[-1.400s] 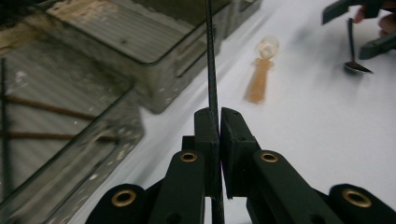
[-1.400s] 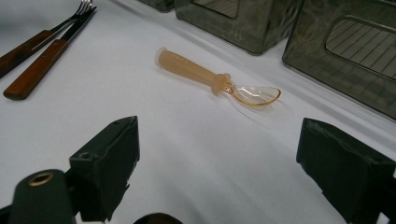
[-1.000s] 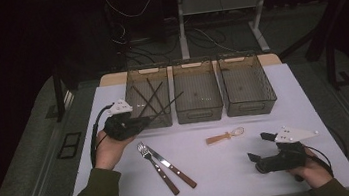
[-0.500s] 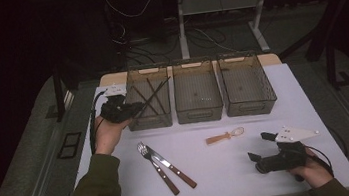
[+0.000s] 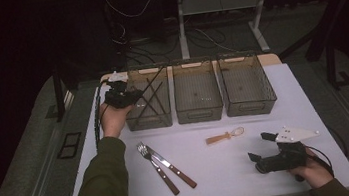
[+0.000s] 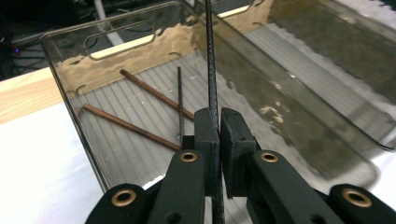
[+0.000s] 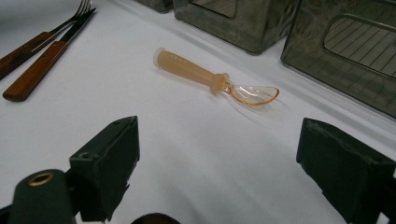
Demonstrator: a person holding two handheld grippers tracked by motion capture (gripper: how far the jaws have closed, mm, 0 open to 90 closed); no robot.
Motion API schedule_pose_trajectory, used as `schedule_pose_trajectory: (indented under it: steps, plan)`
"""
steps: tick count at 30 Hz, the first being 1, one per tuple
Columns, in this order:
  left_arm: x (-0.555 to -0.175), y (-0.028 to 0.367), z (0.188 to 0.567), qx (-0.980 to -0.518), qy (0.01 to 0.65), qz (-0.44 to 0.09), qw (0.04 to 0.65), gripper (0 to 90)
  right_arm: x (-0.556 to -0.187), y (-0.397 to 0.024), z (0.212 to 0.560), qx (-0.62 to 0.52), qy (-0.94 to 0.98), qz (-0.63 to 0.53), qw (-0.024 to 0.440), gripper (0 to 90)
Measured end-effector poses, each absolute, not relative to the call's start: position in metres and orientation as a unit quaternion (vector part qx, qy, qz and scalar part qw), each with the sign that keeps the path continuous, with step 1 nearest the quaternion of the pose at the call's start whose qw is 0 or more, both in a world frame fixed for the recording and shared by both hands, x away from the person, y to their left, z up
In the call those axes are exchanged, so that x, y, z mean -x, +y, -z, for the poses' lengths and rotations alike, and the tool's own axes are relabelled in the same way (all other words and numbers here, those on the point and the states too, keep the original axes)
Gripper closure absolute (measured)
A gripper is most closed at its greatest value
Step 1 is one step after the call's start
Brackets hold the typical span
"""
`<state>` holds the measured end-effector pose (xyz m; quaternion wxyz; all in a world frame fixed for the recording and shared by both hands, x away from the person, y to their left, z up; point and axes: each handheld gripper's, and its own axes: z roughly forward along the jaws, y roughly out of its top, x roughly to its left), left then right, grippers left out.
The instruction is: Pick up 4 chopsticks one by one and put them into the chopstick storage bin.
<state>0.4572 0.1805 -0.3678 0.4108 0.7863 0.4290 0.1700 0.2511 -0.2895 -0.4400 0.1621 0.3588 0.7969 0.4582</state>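
Observation:
My left gripper [image 5: 131,98] hovers at the left wall of the leftmost smoky bin [image 5: 138,123], shut on a thin black chopstick [image 5: 152,80] that slants over the bin. In the left gripper view the jaws [image 6: 219,116] pinch that black chopstick [image 6: 210,56] above the bin floor. There lie two brown chopsticks [image 6: 154,93] and another black one [image 6: 180,102]. My right gripper [image 5: 261,146] rests on the table at the front right, open and holding nothing. Its jaws [image 7: 219,144] point toward an orange plastic spoon [image 7: 205,77] that lies apart from them.
Two more smoky bins, middle [image 5: 199,112] and right [image 5: 251,106], stand in a row along the back of the white table [image 5: 222,172]. A wooden-handled fork [image 5: 157,168] and knife [image 5: 175,167] lie at the front left. The spoon [image 5: 225,135] lies mid-table.
My left hand has carried the black chopstick away from the person, up along the left bin's side toward its far end. The right gripper has stayed put.

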Motion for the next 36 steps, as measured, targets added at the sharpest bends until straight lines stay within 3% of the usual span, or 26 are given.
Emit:
schedule_pose_trajectory:
  steps: [19,27,36]
  plan:
    - [-0.472,0.172,0.393,-0.800,0.469,-0.162,0.339,84.3,-0.250,-0.289,0.439,-0.355,0.798,-0.459,0.160,13.5]
    - [-0.471,0.170,0.394,-0.795,0.469,-0.157,0.351,72.3,-0.250,-0.289,0.439,-0.355,0.799,-0.459,0.160,13.5]
    - [-0.464,0.168,0.388,-0.797,0.432,-0.166,0.387,48.7,-0.251,-0.289,0.440,-0.356,0.799,-0.458,0.159,13.5]
